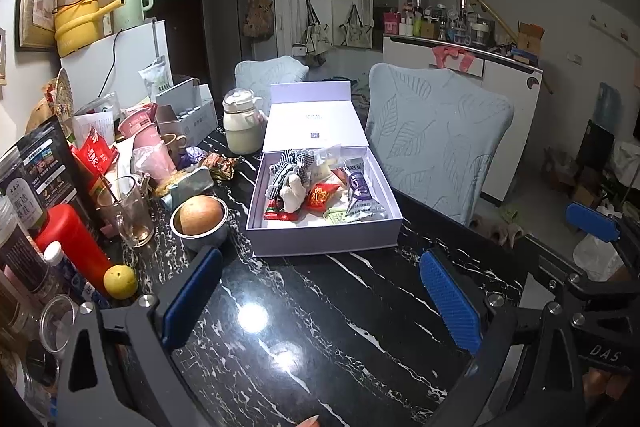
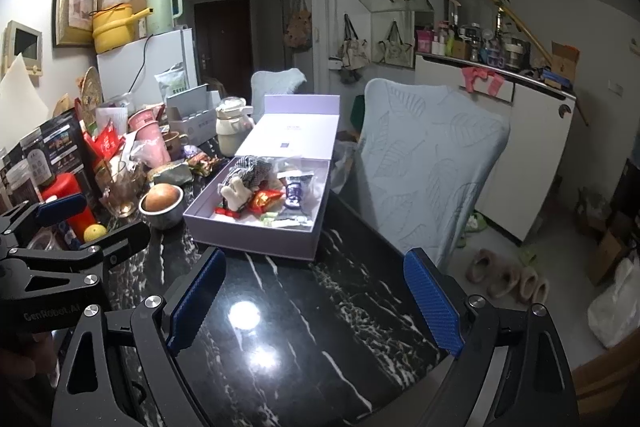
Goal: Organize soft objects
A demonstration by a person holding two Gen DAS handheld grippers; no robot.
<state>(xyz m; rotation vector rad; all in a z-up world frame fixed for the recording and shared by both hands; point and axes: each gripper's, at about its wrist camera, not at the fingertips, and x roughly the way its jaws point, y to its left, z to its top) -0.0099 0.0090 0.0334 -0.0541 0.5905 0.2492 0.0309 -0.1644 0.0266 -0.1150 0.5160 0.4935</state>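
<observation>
- The soft checked-cloth plush toy (image 1: 290,175) lies in the open pale lilac cardboard box (image 1: 320,239) on the black marbled table (image 1: 320,327), tangled among crinkly snack packets (image 1: 320,197); a careless pinch could drag those out too.
- Left gripper (image 1: 320,303) and right gripper (image 2: 316,303) hang wide open, empty, short of the box.
- A low approach might shove the light box into the steel bowl holding a brown fruit (image 1: 200,219) or the drinking glass (image 1: 130,215).

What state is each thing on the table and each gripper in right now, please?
Lavender gift box: lid open, hinged back.
Plush toy: lying inside the box among snack packets.
Metal bowl: upright, holding a round brown fruit.
Glass mug: upright, nearly empty.
Cream jug: upright, lid on.
Left gripper: fingers wide open, empty.
Right gripper: fingers wide open, empty.
</observation>
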